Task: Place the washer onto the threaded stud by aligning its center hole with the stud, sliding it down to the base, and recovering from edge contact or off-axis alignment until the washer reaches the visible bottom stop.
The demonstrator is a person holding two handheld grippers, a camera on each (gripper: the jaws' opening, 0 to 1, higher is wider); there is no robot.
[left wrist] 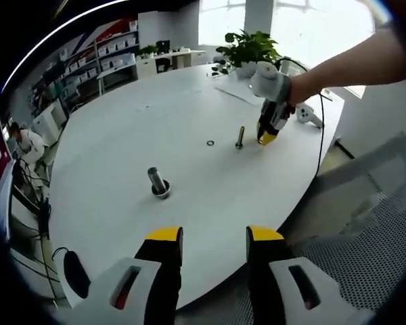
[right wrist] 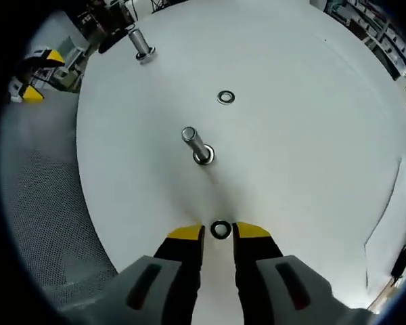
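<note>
My right tool (right wrist: 219, 232) has its yellow-tipped jaws nearly together with a small flat metal ring, the washer (right wrist: 220, 229), between the tips; they appear to pinch its rim just above the smooth white worktop (right wrist: 311, 135). Ahead of it stands the threaded stud (right wrist: 197, 145), a short grey metal post rising from a round flanged base, its top tilted toward me in the right gripper view. The washer is near the stud but apart from it, not yet over its top. Beyond the stud lies a second washer (right wrist: 225, 97), flat on the worktop and apart from everything. Farther past that, close to the worktop's curved edge, stands a thicker stud (right wrist: 141, 45), a smooth cylinder on a wider collar.

My left tool (left wrist: 214, 245) hangs open with nothing between its jaws, back at the worktop's near edge, well apart from the threaded stud (left wrist: 239, 137). In the left gripper view the thicker stud (left wrist: 158, 183) is nearest me, and my right tool (left wrist: 266, 137) sits just beside the threaded stud, with the spare washer (left wrist: 210, 143) on its other side. A leafy potted plant (left wrist: 247, 49) stands far behind the stud.
</note>
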